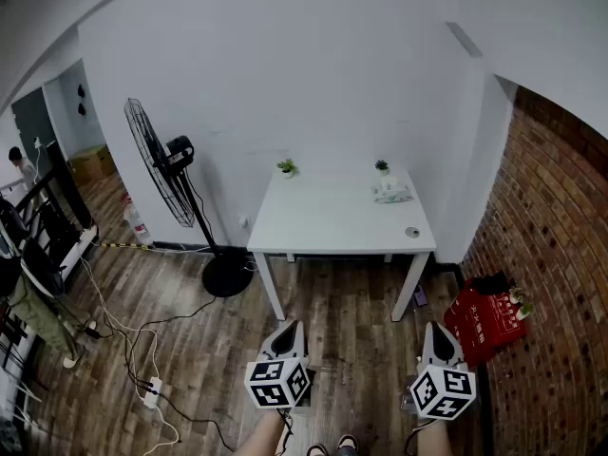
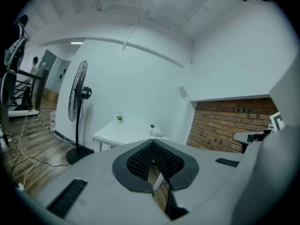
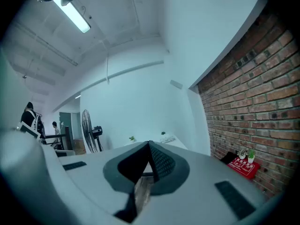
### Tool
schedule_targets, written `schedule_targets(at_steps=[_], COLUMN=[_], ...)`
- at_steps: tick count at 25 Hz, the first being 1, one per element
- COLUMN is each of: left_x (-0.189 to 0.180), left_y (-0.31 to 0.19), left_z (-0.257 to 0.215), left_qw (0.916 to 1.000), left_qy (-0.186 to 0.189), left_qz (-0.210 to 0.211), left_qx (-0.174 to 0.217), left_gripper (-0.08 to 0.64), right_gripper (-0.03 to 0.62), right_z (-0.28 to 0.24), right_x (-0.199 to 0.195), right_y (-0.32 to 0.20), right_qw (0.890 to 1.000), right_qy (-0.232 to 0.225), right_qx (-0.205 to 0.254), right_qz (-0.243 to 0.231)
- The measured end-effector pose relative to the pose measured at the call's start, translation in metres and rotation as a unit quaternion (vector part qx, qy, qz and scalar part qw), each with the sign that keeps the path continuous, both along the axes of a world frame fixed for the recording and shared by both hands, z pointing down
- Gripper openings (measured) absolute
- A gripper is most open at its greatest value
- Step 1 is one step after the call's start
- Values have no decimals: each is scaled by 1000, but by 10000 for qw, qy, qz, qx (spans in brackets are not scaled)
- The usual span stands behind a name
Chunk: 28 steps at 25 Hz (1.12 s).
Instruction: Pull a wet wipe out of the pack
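The wet wipe pack [image 1: 392,192] lies at the far right of the white table [image 1: 323,221], well ahead of me. My left gripper [image 1: 294,327] and right gripper [image 1: 436,330] hang low over the wooden floor, short of the table, both shut with nothing in them. In the left gripper view the jaws [image 2: 152,142] meet at their tips, and the pack [image 2: 157,133] shows small on the table [image 2: 117,134] beyond. In the right gripper view the jaws [image 3: 149,145] are likewise closed, with the pack [image 3: 168,138] far off.
Two small potted plants [image 1: 286,167] [image 1: 381,167] stand at the table's back edge, and a small round object [image 1: 411,232] lies near its front right. A standing fan [image 1: 166,174] is to the left, with cables [image 1: 142,350] on the floor. A red crate [image 1: 489,316] sits by the brick wall [image 1: 560,255].
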<state>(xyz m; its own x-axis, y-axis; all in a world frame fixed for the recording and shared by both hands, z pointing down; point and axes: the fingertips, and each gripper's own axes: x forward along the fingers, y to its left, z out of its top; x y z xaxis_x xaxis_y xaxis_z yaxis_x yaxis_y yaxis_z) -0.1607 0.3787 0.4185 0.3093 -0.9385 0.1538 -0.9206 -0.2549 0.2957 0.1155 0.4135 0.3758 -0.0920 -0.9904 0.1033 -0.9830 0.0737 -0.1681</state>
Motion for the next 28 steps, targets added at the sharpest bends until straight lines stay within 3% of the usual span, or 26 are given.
schedule_targets(at_steps=[10,17,28], left_x=[-14,-26,-43], left_y=[15,24,26], left_z=[-9,-11,-8], left_qw=[9996,9993,9989], left_qy=[-59,-112,-42], left_qz=[-190,-272,-424], left_qx=[199,218,214], left_gripper=[2,2,2], right_gripper=[0,2,27], right_z=[-4,2,0], right_x=[-8,-14,-25], right_y=[13,17,18], right_qw=[10000,9998,9999], right_qy=[57,-213,-50], right_qx=[-4,-25,-6], right_qz=[-57,-52,-89])
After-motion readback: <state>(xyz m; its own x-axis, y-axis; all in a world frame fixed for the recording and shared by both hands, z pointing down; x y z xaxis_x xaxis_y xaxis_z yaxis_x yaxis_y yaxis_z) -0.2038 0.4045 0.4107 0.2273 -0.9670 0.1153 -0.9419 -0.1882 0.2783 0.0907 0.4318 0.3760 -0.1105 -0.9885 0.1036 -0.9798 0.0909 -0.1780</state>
